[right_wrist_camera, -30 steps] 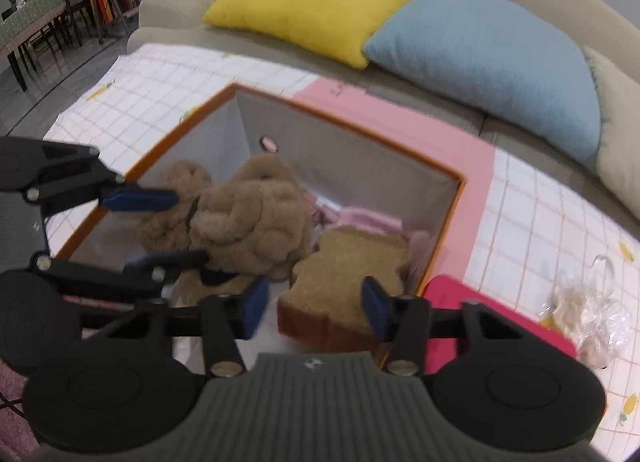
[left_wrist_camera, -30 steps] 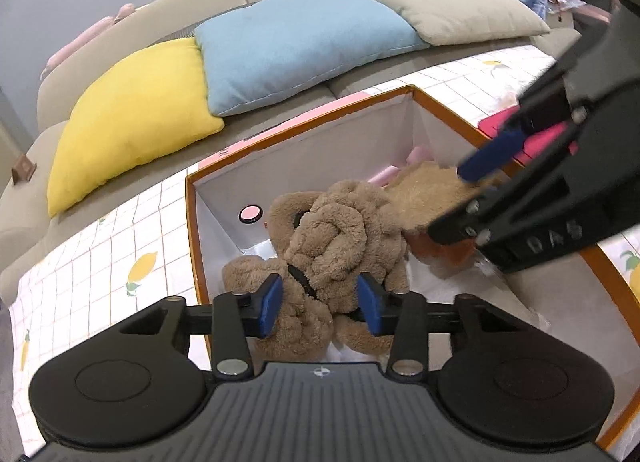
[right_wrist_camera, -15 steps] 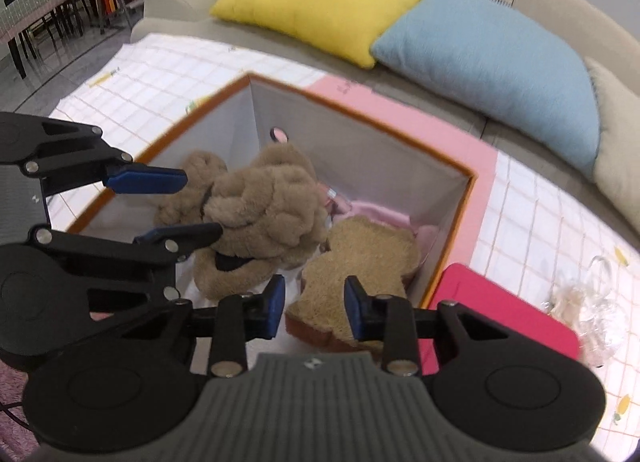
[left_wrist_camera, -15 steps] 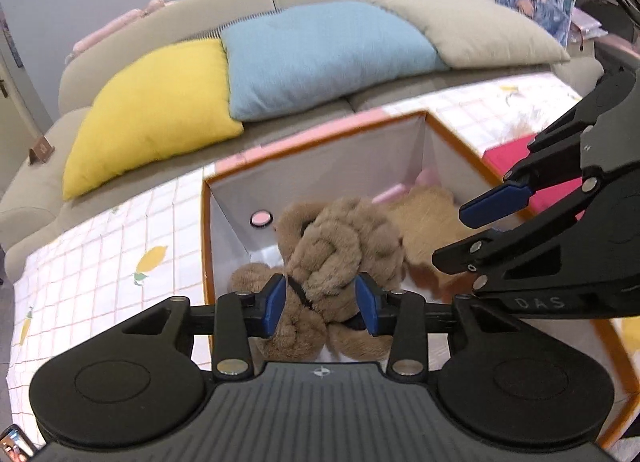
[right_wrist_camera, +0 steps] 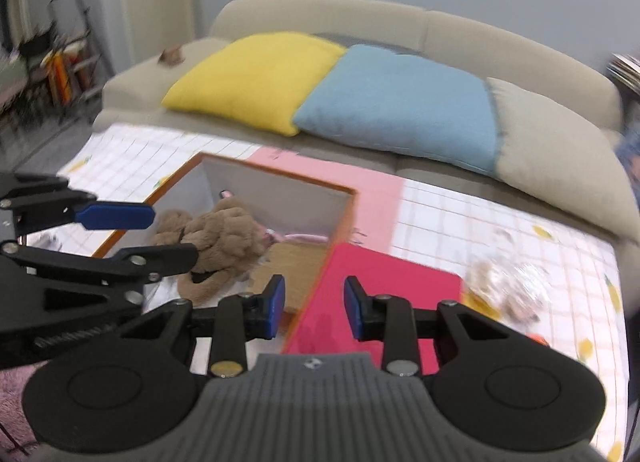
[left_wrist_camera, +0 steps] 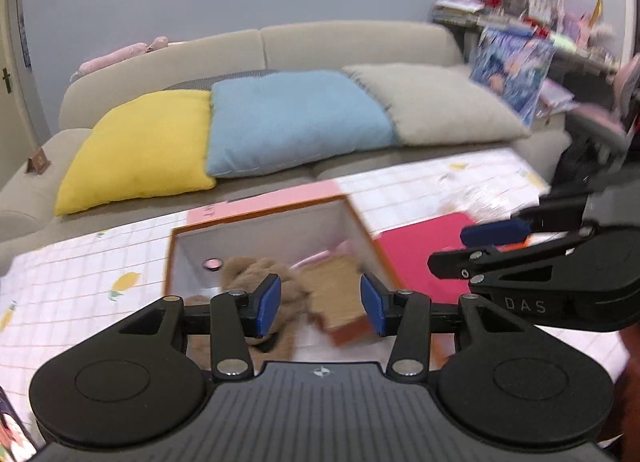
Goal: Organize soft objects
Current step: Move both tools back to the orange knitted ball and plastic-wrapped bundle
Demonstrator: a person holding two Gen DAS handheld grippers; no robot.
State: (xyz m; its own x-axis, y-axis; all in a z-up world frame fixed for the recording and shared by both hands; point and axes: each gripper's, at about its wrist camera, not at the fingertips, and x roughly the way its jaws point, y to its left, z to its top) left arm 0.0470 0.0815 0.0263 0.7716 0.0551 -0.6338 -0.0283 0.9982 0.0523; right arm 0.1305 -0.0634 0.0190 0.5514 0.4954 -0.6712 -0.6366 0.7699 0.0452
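Left gripper opening and empty above the orange-rimmed box holding the knotted plush and toast-shaped cushion, right gripper, lettered "DAS", fingers apart and empty over box edge and red lid.

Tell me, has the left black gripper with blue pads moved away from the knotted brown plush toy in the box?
Yes. The left gripper has pulled up and back: the knotted brown plush toy and orange-rimmed box look smaller and lower, and more sofa shows. Its jaws are opening, gripping nothing.

A box is sitting on a table before a sofa, holding a plush toy; three cushions are lying along the sofa.
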